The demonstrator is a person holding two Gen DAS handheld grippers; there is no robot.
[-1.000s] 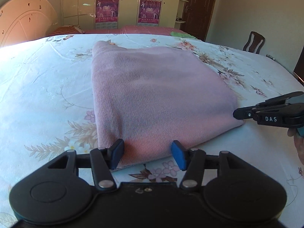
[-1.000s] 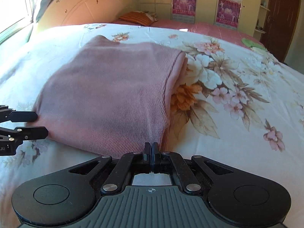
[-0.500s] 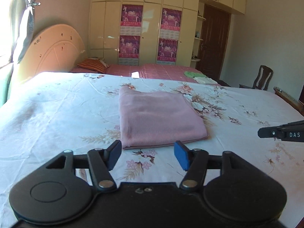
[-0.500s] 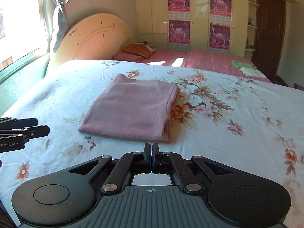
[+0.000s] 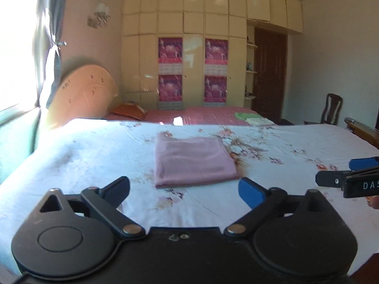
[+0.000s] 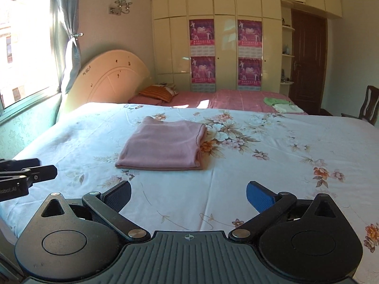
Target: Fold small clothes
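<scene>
Two views, same layout. Left wrist: left tongs [image 5: 184,190] just spread wide, empty; folded pink garment [image 5: 193,165] on bed [image 5: 94,146] dead ahead, clear of the tips. Right wrist: right tongs [image 6: 188,195] just opened, empty; garment ahead-left, long axis crosswise.

A soft, matt pink knit garment [image 6: 163,145] lies ahead of the fingers on a smooth floral cotton bedsheet [image 6: 272,165]; beyond, glossy lacquered wardrobe doors [image 6: 225,47] gleam.
</scene>
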